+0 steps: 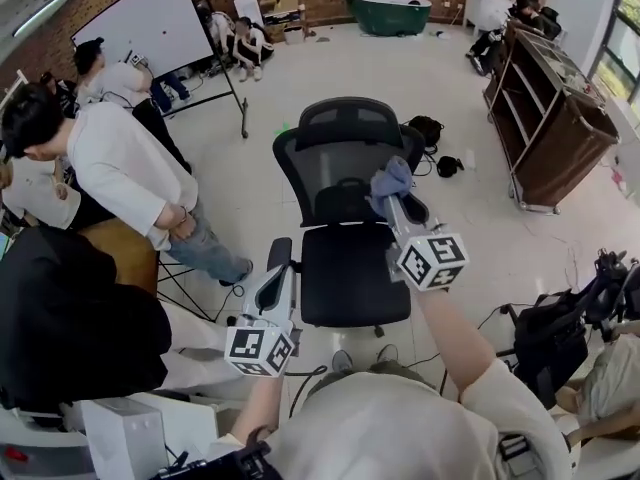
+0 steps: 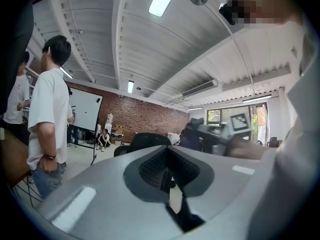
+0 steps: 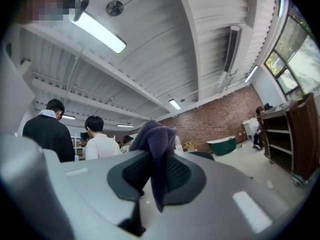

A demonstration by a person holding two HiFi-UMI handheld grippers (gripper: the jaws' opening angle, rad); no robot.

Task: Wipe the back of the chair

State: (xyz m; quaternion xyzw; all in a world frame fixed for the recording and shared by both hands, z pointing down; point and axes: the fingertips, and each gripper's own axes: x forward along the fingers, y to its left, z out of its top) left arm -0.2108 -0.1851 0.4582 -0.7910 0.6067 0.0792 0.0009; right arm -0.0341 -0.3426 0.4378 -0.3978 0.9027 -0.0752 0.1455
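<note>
A black office chair with a mesh back point(image 1: 345, 153) stands in the middle of the floor, its seat point(image 1: 355, 273) facing me. My right gripper point(image 1: 392, 203) is shut on a purple-blue cloth point(image 1: 390, 180), held against the right side of the backrest's front. In the right gripper view the cloth point(image 3: 155, 139) bunches up between the jaws of that gripper point(image 3: 157, 161). My left gripper point(image 1: 275, 278) hovers by the chair's left armrest point(image 1: 281, 256), shut with nothing in it. In the left gripper view the left gripper point(image 2: 167, 159) points at the chair point(image 2: 145, 140).
A person in a white shirt point(image 1: 130, 168) stands close at the chair's left, with others behind. A whiteboard on a stand point(image 1: 150, 18) is at the back left, and a wooden shelf cart point(image 1: 545, 118) at the right. Black bags point(image 1: 435, 133) lie behind the chair.
</note>
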